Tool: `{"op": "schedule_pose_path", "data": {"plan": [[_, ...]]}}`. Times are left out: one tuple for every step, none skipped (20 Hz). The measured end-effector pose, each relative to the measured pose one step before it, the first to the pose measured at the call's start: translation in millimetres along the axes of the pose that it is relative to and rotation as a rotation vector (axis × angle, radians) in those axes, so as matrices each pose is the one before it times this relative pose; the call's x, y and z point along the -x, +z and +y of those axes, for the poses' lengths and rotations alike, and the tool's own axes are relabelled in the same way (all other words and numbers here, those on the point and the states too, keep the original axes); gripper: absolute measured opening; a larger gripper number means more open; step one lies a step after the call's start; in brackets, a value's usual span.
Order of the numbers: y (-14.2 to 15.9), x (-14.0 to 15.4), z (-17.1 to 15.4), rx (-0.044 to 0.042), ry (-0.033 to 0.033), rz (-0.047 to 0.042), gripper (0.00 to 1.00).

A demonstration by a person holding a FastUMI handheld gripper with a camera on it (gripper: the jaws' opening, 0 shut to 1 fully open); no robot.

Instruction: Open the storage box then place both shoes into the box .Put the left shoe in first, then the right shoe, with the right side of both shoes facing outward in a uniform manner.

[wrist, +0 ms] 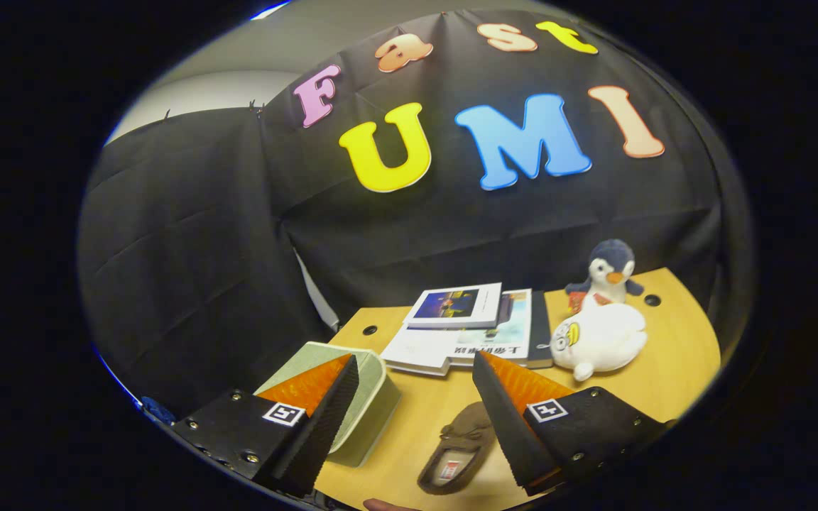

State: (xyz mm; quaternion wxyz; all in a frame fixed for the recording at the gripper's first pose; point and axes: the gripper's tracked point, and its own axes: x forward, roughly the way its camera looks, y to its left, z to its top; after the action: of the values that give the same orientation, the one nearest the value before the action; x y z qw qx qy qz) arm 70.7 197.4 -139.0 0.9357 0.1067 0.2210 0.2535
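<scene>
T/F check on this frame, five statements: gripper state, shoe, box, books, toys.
1. The gripper is open, holding nothing. True.
2. The brown shoe already sits inside the storage box. False: it lies on the table, between the fingers, right of the box.
3. The green storage box is partly hidden by the left finger. True.
4. The books lie beyond the fingers, stacked. True.
5. The penguin toy stands on the books. False: it stands on the table right of them, behind a white plush toy.
</scene>
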Motion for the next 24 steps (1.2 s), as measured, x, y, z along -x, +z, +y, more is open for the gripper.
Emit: {"op": "schedule_pose_path", "data": {"plan": [[-11.80,-9.33,6.56,-0.02579,0.04491,0.04016,0.98],[-13.63,-11.13,4.20,-0.03831,0.03970,0.04323,0.98],[-13.91,-9.66,0.72,-0.04692,0.03425,0.04313,0.98],[-14.70,-12.74,0.40,-0.04624,0.03240,0.04276,0.98],[-10.27,-14.10,-1.95,-0.03675,0.02590,0.03560,0.97],[-7.67,-11.25,-1.64,-0.03020,0.02449,0.03357,0.96],[-6.21,-9.96,-1.74,-0.02220,0.02621,0.02858,0.96],[-5.57,-9.93,-0.84,-0.02208,0.02608,0.03014,0.96],[-8.01,-8.86,-0.31,-0.02809,0.02989,0.02734,0.96],[-6.64,-8.91,-1.16,-0.03326,0.03351,0.02432,0.96],[-8.18,-8.20,1.48,-0.04147,0.02971,0.02398,0.96],[-1.99,-9.42,0.26,-0.04178,0.03455,0.01763,0.96],[-1.16,-6.82,1.24,-0.03911,0.02919,0.01399,0.96],[-0.95,-8.07,0.45,-0.03248,0.03699,0.01328,0.96],[-2.91,-8.09,-1.54,-0.02629,0.02280,0.01235,0.96],[-0.92,-6.53,-2.76,-0.03353,0.02560,0.01445,0.96],[-1.15,-7.12,-1.41,-0.03649,0.02775,0.01194,0.96],[0.38,-5.33,-3.10,-0.03313,0.02083,0.01027,0.96],[-1.40,-1.32,-1.81,-0.02384,0.01616,0.00740,0.96],[0.25,-2.64,-2.84,-0.02164,0.01234,0.00891,0.96],[-0.73,-3.71,-0.22,-0.02594,0.01940,0.00771,0.95],[-0.07,-2.59,0.75,-0.02965,0.01722,0.00079,0.95],[-0.38,-1.89,1.23,-0.01884,0.01543,0.00243,0.95],[0.57,-1.01,3.82,0.00115,0.01983,-0.00705,0.94]]}}
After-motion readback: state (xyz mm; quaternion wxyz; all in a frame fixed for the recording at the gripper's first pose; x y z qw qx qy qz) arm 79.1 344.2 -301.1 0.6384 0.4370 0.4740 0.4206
